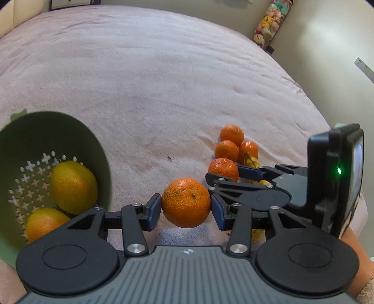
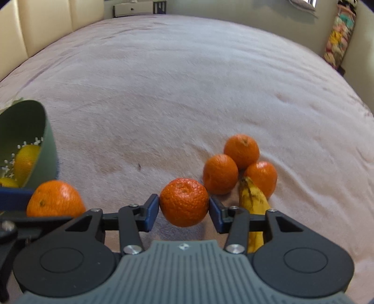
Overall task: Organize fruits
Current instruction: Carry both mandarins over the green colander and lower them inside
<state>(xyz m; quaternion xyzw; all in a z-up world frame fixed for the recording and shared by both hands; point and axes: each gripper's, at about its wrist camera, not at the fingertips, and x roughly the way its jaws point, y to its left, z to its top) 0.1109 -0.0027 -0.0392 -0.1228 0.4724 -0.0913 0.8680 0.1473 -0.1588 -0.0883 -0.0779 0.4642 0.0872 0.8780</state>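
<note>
My left gripper [image 1: 186, 205] is shut on a mandarin [image 1: 186, 202] and holds it above the pink blanket. My right gripper [image 2: 184, 207] is shut on another mandarin [image 2: 184, 202]; it also shows in the left wrist view [image 1: 223, 169]. Three more mandarins [image 2: 221, 174] and a banana [image 2: 253, 203] lie clustered on the blanket just right of the right gripper. A green colander [image 1: 46, 131] stands tilted at the left with two yellow-orange citrus fruits [image 1: 73, 187] in it. The left gripper's mandarin shows at the lower left of the right wrist view [image 2: 55, 198].
The fruit lies on a wide pink blanket [image 1: 152, 81] over a bed. A cream headboard [image 2: 35, 25] is at the far left. A hanging bag of plush toys [image 1: 272, 22] is at the far right by the wall.
</note>
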